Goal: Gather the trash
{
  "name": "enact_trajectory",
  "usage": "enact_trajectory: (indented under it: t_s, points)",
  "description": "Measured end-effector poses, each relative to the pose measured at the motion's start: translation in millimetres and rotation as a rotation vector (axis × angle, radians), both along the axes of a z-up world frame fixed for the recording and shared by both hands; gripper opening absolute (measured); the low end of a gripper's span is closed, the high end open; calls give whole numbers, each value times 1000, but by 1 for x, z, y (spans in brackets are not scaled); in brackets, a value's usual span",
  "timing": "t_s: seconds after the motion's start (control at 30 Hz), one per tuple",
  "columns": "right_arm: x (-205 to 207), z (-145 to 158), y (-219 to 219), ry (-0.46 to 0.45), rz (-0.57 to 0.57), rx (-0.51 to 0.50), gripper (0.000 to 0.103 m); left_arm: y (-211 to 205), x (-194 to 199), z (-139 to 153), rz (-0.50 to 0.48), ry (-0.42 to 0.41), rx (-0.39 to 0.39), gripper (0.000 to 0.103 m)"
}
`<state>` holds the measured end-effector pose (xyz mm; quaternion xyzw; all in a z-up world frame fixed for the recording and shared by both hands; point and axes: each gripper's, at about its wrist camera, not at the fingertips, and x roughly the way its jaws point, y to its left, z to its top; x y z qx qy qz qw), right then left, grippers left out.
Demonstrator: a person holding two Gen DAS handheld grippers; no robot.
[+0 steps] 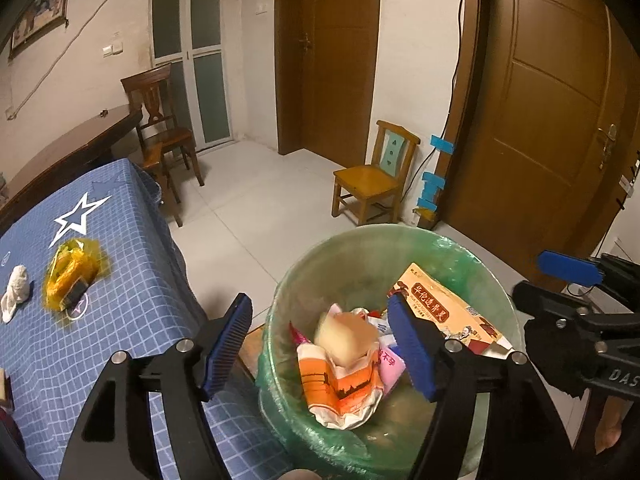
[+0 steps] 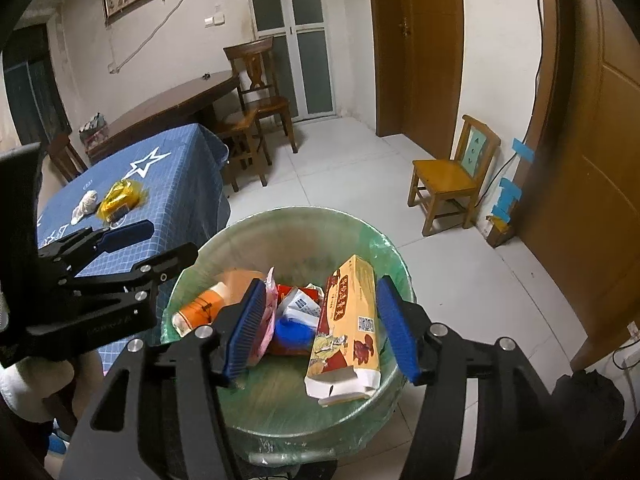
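Both claws, left claw (image 1: 324, 348) and right claw (image 2: 322, 330), hung spread and empty over the round, plastic-lined bin (image 2: 256, 236). Inside, a long yellow cardboard box (image 2: 346, 328) leaned with its long axis toward the far rim, among crumpled wrappers (image 1: 340, 384).

Indoor light, dim and warm, fairly even; source not in view. Shadows soft. Strong fisheye bending: door frames bow, corners fall to black vignette in both views. Motion blur on the pale wrapper (image 1: 346, 334) between the left claw (image 1: 320, 348) fingers; background chairs sharp. Mild sheen on the bin liner (image 2: 384, 248) beyond the right claw (image 2: 320, 332).
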<state>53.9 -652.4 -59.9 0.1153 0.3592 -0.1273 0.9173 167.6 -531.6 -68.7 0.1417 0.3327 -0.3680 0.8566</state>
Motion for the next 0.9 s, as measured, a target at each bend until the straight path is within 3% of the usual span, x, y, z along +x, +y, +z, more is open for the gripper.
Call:
enact_trajectory:
  t_s: [0.1,0.17,0.27,0.33,0.4,0.53,0.73,0.9]
  points:
    - [-17,11,10,-43,-10,-15,57,15,-7,7,8,-26,-17,73]
    - [-38,24,26,-99,-28,-53,63,32,-22,21,16,-76,-49,81]
    - [-77,36,63,-194,-52,-144,72,69,-56,46,66,-222,-102,99]
    - [-105,40,87,-263,-63,-174,79,98,-83,59,119,-333,-149,99]
    - [-126,41,104,-298,-74,-188,82,126,-106,65,138,-379,-187,99]
    - [-166,44,140,-344,-93,-219,93,166,-149,67,105,-376,-219,99]
    - [-207,37,162,-386,-168,-198,94,203,-192,68,87,-368,-232,99]
    - [-227,37,176,-404,-170,-194,94,221,-224,63,74,-412,-215,99]
